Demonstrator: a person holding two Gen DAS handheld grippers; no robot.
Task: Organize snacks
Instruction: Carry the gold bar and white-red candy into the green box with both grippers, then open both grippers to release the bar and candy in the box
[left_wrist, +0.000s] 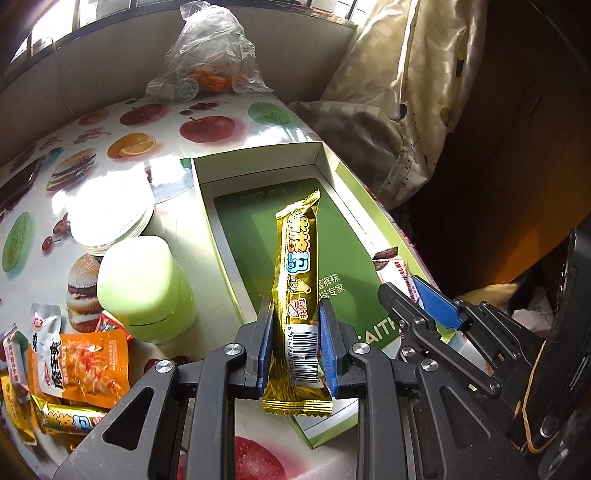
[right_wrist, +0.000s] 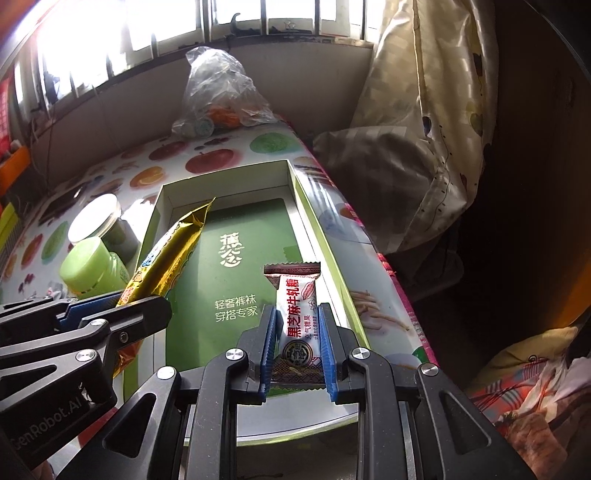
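While I am working over the glossy table printed with fruit and burgers (left_wrist: 155, 122), I am holding both claws above the shallow open cardboard box with a green floor and white walls (right_wrist: 229, 184), which is lying along the table's right edge. My left gripper (left_wrist: 295, 332) is clamping the long gold foil snack bar (left_wrist: 297, 266) near its barcode end, so most of the bar is sticking out over the box floor. My right gripper (right_wrist: 297, 343) is pinching the small white and red sesame nougat packet (right_wrist: 297, 314) by its lower half, just beside the box's right wall.

To do this step well, I judge I should be lowering each snack until it is nearly lying flat on the green floor before letting go, keeping the bar parallel to the long walls and the packet clear of the rim so neither is tipping out.

Just left of the box, the pale green plastic jar (left_wrist: 144, 284) and the stack of white paper plates (left_wrist: 110, 218) are crowding that wall. The loose pile of orange and gold snack packets (left_wrist: 74, 373) is waiting at the near left, and the crumpled clear plastic bag (left_wrist: 214, 55) is sitting at the far end, well out of the way.
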